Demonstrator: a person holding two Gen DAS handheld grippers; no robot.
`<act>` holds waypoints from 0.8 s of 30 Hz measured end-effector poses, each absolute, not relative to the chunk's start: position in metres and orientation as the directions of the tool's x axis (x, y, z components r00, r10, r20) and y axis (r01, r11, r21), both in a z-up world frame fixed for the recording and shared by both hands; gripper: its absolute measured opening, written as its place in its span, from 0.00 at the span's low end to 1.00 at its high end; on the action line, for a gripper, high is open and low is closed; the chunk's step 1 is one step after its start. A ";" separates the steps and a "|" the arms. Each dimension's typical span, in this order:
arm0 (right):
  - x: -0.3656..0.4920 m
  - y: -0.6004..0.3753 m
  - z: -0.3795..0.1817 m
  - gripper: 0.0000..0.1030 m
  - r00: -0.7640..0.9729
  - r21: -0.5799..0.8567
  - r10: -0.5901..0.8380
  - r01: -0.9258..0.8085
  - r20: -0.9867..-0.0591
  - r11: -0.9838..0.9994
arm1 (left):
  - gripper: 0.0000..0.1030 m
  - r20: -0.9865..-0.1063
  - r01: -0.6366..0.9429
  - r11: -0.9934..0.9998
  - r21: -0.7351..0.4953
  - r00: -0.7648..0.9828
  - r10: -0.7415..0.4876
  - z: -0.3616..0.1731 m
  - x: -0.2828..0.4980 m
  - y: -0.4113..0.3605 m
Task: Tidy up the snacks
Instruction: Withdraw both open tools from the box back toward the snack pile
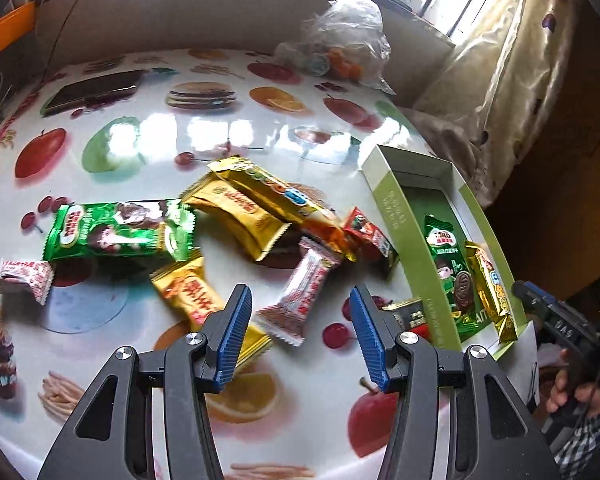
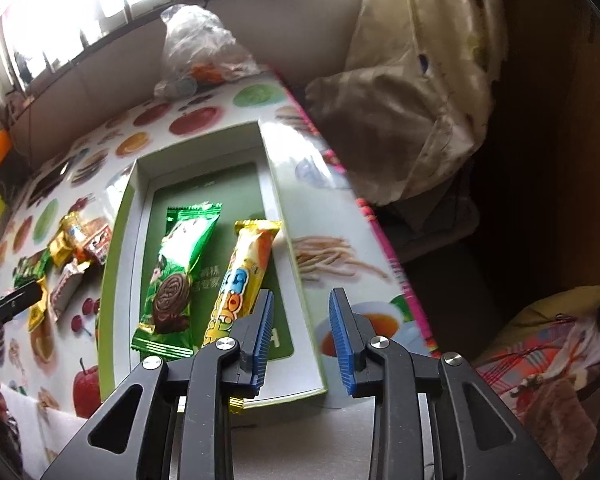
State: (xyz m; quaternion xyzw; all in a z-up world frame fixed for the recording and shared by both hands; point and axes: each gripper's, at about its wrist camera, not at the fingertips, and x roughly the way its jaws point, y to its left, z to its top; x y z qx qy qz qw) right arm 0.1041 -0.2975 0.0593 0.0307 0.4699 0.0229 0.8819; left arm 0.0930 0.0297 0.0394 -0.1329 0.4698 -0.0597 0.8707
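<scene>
A green and white box (image 1: 388, 200) (image 2: 120, 216) lies on the table and holds a green Milo packet (image 2: 176, 268) (image 1: 450, 264) and a yellow packet (image 2: 240, 276) (image 1: 490, 284). Left of it lies a loose pile: a large green Milo packet (image 1: 120, 232), yellow packets (image 1: 240, 208), an orange-yellow packet (image 1: 192, 296), a pink-white packet (image 1: 304, 296) and a small red one (image 1: 366, 232). My left gripper (image 1: 300, 304) is open and empty above the pink-white packet. My right gripper (image 2: 300, 304) is open and empty over the box's near right wall.
The table (image 1: 220, 128) has a glossy fruit-print cover. A dark phone (image 1: 96, 88) lies far left and a clear plastic bag (image 1: 344, 36) (image 2: 200, 48) at the far edge. Another pink-white packet (image 1: 24, 280) lies left. A curtain (image 2: 420, 80) hangs right.
</scene>
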 end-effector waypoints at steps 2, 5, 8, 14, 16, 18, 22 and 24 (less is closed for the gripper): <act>0.099 -0.293 0.069 0.29 0.585 0.090 0.085 -0.020 -0.806 0.996 | 0.51 -0.801 -0.026 0.961 -0.276 0.559 -0.215 0.039 0.090 0.034; 0.089 -0.279 0.083 0.31 0.625 0.100 0.114 -0.058 -0.772 0.993 | 0.51 -0.801 -0.029 0.961 -0.277 0.559 -0.214 0.036 0.085 0.042; 0.081 -0.259 0.090 0.31 0.647 0.104 0.151 -0.111 -0.747 0.988 | 0.51 -0.805 -0.032 0.966 -0.258 0.560 -0.196 0.033 0.078 0.048; 0.073 -0.223 0.089 0.32 0.634 0.139 0.230 -0.191 -0.738 0.972 | 0.51 -0.803 -0.046 0.967 -0.250 0.569 -0.181 0.032 0.067 0.063; 0.073 -0.209 0.087 0.32 0.625 0.151 0.260 -0.223 -0.736 0.963 | 0.51 -0.802 -0.060 0.967 -0.248 0.572 -0.171 0.032 0.064 0.070; 0.074 -0.194 0.086 0.32 0.615 0.152 0.272 -0.241 -0.740 0.959 | 0.51 -0.802 -0.086 0.963 -0.254 0.576 -0.160 0.031 0.063 0.081; 0.082 -0.155 0.076 0.32 0.576 0.145 0.304 -0.305 -0.759 0.941 | 0.51 -0.801 -0.141 0.952 -0.270 0.582 -0.141 0.029 0.061 0.100; 0.086 -0.142 0.072 0.32 0.563 0.143 0.312 -0.324 -0.766 0.935 | 0.51 -0.807 -0.154 0.945 -0.289 0.570 -0.154 0.025 0.062 0.106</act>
